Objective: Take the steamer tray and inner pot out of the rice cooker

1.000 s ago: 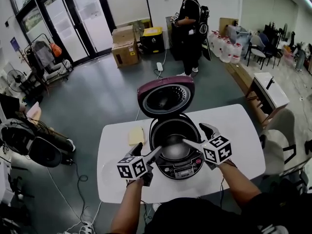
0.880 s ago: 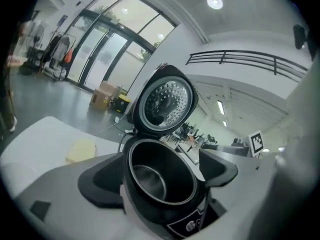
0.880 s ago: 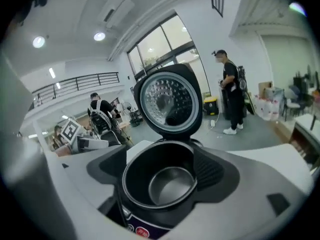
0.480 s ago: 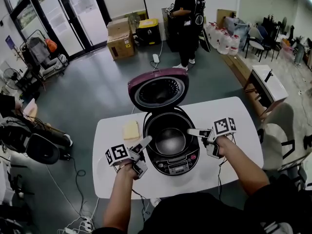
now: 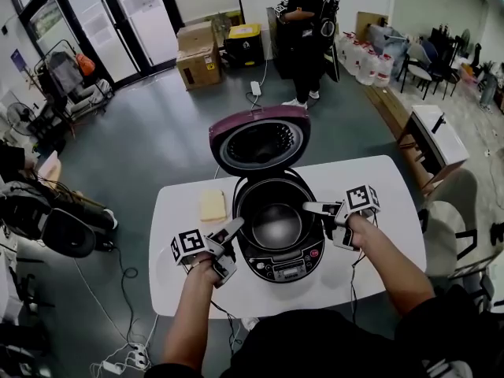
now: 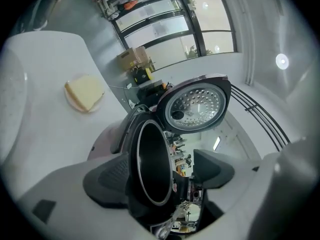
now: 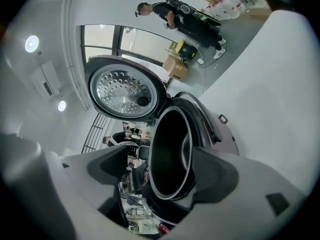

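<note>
The rice cooker [image 5: 288, 268] stands on the white table [image 5: 378, 199] with its maroon lid [image 5: 260, 142] tipped up at the back. The dark inner pot [image 5: 277, 225] sits inside it, and no steamer tray shows in any view. My left gripper [image 5: 234, 247] is at the cooker's left rim. Its jaws have just been closing and stand apart, with the pot rim [image 6: 150, 166] between them and no pad seen pressing. My right gripper [image 5: 319, 225] is at the right rim, open, with the pot [image 7: 170, 154] framed between its jaws. The lid's inner plate [image 6: 196, 103] [image 7: 122, 91] shows in both gripper views.
A yellow sponge on a small plate [image 5: 211, 205] lies left of the cooker. A person [image 5: 305, 22] stands at the back near cardboard boxes [image 5: 197, 63]. A chair [image 5: 453, 219] stands by the table's right end.
Both grippers have sunk from above the cooker's front to its left and right rims and have rolled. The left jaws stand narrower than before.
</note>
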Tool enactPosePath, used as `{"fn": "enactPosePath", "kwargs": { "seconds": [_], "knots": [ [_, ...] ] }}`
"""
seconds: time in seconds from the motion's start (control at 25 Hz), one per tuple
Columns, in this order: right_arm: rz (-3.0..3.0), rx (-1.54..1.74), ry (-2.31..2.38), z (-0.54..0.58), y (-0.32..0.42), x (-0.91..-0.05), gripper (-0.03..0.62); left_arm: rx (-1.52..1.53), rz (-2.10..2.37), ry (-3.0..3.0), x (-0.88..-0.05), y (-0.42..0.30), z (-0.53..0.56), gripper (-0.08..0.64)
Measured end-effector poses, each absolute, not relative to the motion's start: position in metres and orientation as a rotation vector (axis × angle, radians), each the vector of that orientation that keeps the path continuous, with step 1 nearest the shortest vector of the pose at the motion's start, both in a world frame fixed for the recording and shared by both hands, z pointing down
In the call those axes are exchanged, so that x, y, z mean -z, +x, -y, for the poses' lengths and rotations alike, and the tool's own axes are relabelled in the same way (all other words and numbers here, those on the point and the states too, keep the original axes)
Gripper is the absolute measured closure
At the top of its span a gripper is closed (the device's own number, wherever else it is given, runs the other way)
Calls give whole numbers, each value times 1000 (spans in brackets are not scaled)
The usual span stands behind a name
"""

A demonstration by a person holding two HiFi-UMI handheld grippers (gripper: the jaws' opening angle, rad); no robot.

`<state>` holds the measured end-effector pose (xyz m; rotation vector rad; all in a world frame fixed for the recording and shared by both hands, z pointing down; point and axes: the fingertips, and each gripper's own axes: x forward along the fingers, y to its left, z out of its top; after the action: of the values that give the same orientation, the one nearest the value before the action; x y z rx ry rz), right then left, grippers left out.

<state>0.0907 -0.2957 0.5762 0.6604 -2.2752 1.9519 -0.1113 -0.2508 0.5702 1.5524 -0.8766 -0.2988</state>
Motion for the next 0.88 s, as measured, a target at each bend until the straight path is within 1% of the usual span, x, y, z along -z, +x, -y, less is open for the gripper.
{"fn": "enactPosePath", "kwargs": {
  "seconds": [0.16, 0.72, 0.8, 0.88],
  "knots": [
    [2280, -1948, 663, 297, 85, -578, 192, 299, 850, 1568, -567, -113, 251, 181],
    [2285, -1956, 667, 302, 88, -580, 195, 232, 848, 1567, -575, -97, 256, 193],
    [2284, -1953, 674, 304, 89, -580, 198, 226, 852, 1568, -576, -96, 258, 204],
    [2280, -1938, 683, 304, 89, -582, 212, 209, 869, 1567, -579, -98, 258, 231]
  ]
}}
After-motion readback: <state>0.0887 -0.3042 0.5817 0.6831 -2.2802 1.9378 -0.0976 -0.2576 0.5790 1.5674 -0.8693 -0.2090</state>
